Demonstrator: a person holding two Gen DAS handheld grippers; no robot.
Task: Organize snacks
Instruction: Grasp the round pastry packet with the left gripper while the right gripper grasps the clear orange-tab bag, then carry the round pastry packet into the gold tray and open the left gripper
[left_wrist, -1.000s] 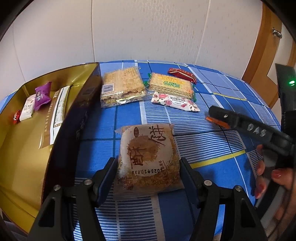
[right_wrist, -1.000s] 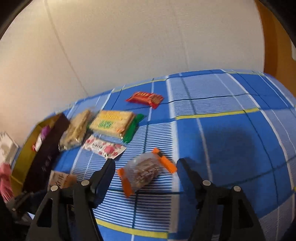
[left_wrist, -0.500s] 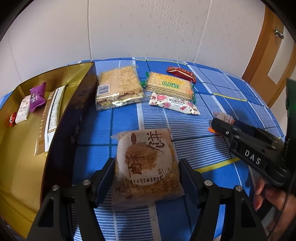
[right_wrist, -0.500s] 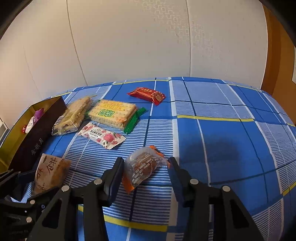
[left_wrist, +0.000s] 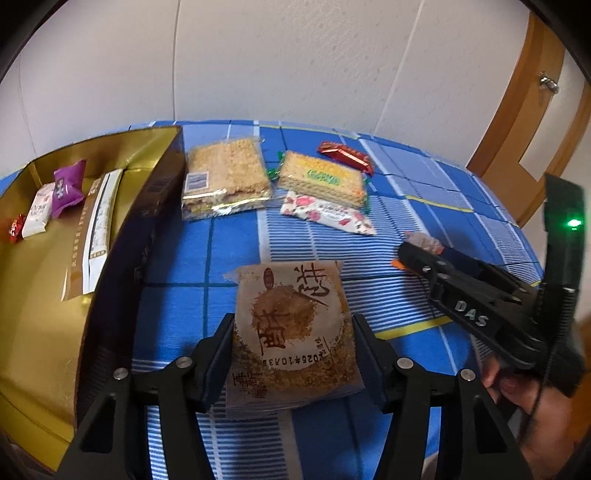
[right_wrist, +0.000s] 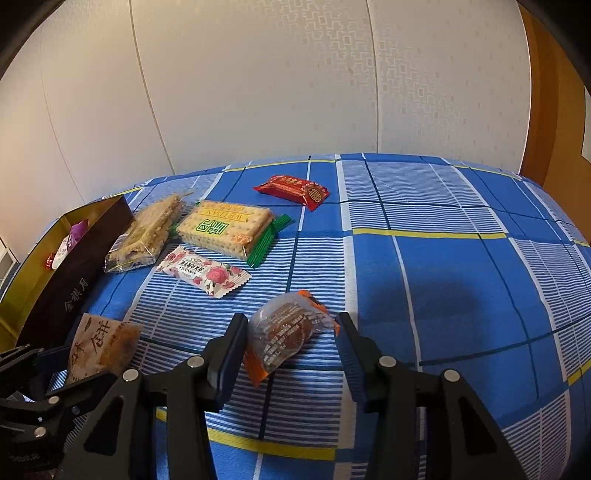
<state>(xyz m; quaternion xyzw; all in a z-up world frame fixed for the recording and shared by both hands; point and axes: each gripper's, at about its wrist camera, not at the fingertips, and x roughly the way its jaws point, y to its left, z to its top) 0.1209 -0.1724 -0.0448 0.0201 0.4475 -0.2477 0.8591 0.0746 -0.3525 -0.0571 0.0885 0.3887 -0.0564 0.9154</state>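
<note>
1. Snacks lie spread over a surface (right_wrist: 443, 280) covered with a blue checked cloth with white stripes and thin yellow lines.
2. A pale brown pastry packet (left_wrist: 291, 332) with dark characters lies flat between the fingers of the left hand-held gripper (left_wrist: 291, 354); its jaws are closing, the left pad at the wrapper's edge, the right pad just beside it, so a firm grip cannot be confirmed.
3. The right hand-held gripper (right_wrist: 288, 350) has a clear-wrapped round brown cake with orange ends (right_wrist: 284, 332) between its fingers; the left pad meets the wrapper, and whether the right pad touches is unclear.
4. Farther back lie a clear pack of crisp rice cakes (left_wrist: 225, 177), a yellow cracker pack with green ends (right_wrist: 225, 229), a white sachet printed with pink roses (right_wrist: 203, 271) and a red sweet bar (right_wrist: 295, 190).
5. A gold-lined box with dark outer walls (left_wrist: 122, 258) sits at the left edge of the surface, just beside the rice cakes; it holds a purple sachet (left_wrist: 66, 188), a white sachet, a small red sweet and a long white-and-gold packet (left_wrist: 96, 229).
6. Behind the surface stands a cream wall with a faint embossed pattern (right_wrist: 277, 81).
7. To the right is wooden door trim (left_wrist: 524, 110).
8. A person's hand (left_wrist: 532, 413) holds the right hand-held gripper's handle, where a green light glows.
</note>
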